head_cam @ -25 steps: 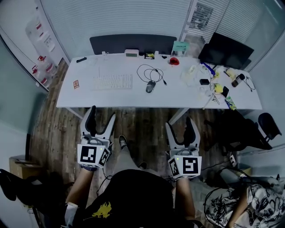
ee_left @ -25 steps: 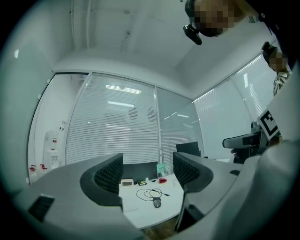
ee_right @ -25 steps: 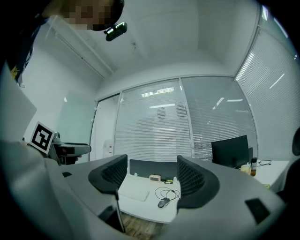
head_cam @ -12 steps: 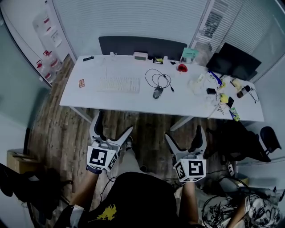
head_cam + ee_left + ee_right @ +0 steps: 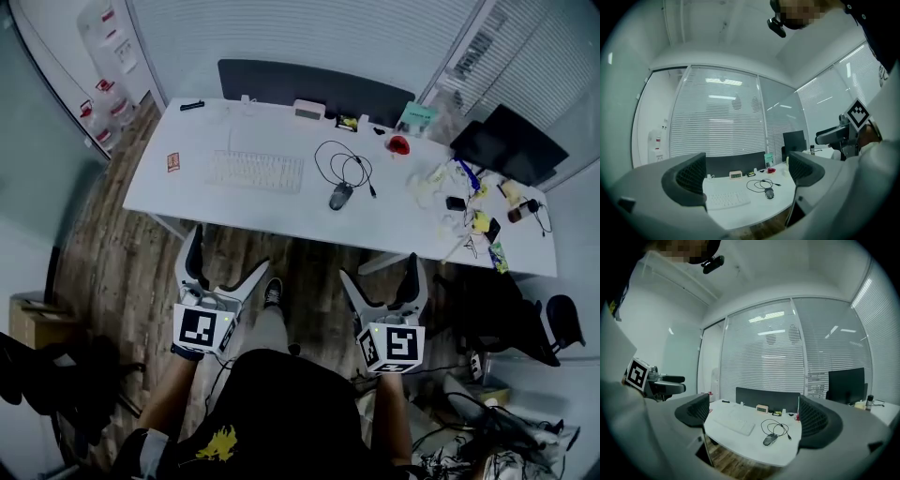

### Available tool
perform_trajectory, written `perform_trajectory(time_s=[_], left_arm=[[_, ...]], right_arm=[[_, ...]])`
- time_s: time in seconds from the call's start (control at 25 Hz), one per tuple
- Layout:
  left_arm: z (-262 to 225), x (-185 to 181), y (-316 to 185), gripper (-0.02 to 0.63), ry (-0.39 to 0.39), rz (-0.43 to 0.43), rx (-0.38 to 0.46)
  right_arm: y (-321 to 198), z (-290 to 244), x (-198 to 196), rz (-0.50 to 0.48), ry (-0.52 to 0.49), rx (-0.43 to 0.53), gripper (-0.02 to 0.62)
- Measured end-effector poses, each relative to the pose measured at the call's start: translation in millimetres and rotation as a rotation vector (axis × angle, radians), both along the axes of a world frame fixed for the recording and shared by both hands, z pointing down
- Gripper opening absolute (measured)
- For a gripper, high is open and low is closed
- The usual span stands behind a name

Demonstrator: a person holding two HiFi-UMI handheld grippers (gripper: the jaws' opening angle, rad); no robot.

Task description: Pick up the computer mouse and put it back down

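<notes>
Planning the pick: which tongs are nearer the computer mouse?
The right tongs: the computer mouse lies nearly straight ahead; the left tongs stand aside. Both have just been opening, empty.

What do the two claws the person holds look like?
The left claw and right claw have pale curved fingers with dark ribbed pads, plus a white cube with black square markers. Both have just been opening, nothing between them. The person wears a black top with yellow print.

Head view looks steeply down, both gripper views level; all share desk (image 5: 281,211) and computer mouse (image 5: 340,196).
</notes>
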State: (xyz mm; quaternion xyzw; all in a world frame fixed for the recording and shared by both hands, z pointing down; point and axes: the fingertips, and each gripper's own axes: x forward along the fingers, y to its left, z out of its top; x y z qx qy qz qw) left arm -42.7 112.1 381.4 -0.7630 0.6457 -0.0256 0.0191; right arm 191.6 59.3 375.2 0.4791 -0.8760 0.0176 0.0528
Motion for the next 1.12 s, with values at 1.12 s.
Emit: perform_trajectory(time_s=[1.12], left_arm=[[26.5, -105.6, -244.6, 0.532, 0.072, 0.135, 0.000]], right_arm=[[-233.8, 63.2, -111.6, 0.181, 0.048, -0.146, 0.598]])
